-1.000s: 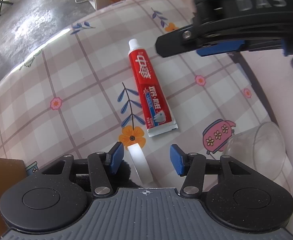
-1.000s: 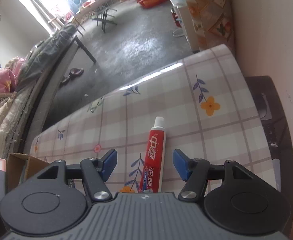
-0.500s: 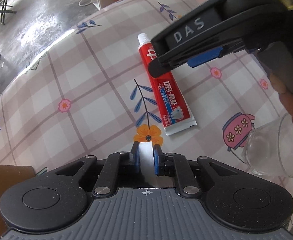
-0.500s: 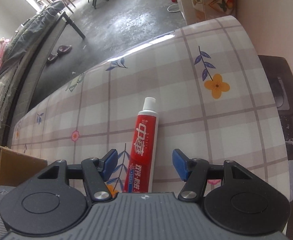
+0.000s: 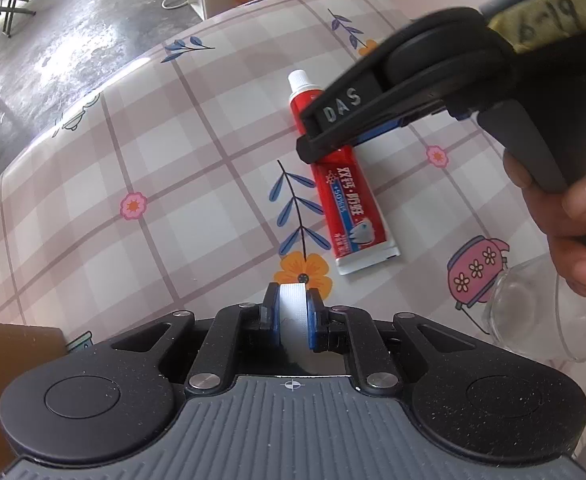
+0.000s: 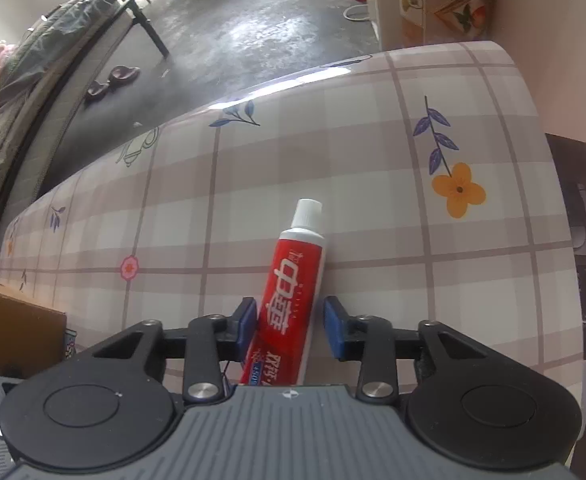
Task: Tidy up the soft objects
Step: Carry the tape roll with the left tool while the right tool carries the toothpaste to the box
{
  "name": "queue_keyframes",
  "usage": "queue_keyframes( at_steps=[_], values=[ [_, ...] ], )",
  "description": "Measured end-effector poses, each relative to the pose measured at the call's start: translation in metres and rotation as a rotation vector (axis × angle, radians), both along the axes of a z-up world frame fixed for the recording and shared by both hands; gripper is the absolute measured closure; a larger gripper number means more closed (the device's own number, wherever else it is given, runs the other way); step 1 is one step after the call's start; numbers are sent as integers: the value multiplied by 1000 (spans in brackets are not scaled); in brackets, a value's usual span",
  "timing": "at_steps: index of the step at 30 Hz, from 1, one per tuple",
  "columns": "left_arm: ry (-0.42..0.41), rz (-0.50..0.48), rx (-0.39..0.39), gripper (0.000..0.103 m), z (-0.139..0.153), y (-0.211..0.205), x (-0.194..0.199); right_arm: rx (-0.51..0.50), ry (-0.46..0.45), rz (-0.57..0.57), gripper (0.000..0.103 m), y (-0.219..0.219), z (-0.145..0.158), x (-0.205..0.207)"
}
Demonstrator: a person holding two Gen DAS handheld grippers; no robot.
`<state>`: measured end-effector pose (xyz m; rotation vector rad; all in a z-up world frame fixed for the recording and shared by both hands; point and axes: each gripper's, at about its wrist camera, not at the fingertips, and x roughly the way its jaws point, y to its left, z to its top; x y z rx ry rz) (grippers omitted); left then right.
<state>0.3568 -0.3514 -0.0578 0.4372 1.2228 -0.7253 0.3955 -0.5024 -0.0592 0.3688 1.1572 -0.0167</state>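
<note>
The surface, covered in a checked cloth with flower prints, carries the toothpaste tube near its middle, well apart from the clear plastic cup at the right edge of the left wrist view and from the cardboard box at the left.

Change since the earlier frames: the right tongs have come down over the tube and their jaws have just been closing. The tube now lies between the blue pads. The left pad meets the tube's edge; a narrow gap shows at the right pad, so the grip is judged not yet complete.

The left tongs, open a second ago, are now clamped on a white roll of tape, held edge-on between the pads.

Meaning for the task: one soft item is secured in the left tongs. The second is bracketed and needs only the last of the squeeze before it can be lifted.

Orientation of the tube: it lies flat. Its long axis runs away from the right wrist camera, leaning slightly rightward. The white cap points to the far edge; the crimped flat end points back toward the person's hand. The pads bracket the tube across its width.
</note>
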Motion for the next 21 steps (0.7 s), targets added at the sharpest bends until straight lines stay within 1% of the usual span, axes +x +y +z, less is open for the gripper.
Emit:
queue_keyframes(
  at_steps=[5, 8, 14, 18, 21],
  values=[
    [-18, -11, -15, 92, 4, 0, -5, 15, -47, -6, 70, -7, 1, -12],
    [-25, -11, -53, 92, 15, 2, -11, 52, -93, -27, 71, -16, 11, -26],
    [-79, -14, -124, 92, 52, 8, -27, 91, -234, -66, 71, -32, 48, -70],
    [-119, -20, -163, 92, 80, 18, -46, 73, -329, -97, 71, -36, 82, -106],
    [-149, -21, -195, 92, 103, 33, -63, 87, -397, -112, 71, -36, 108, -139]
  ],
)
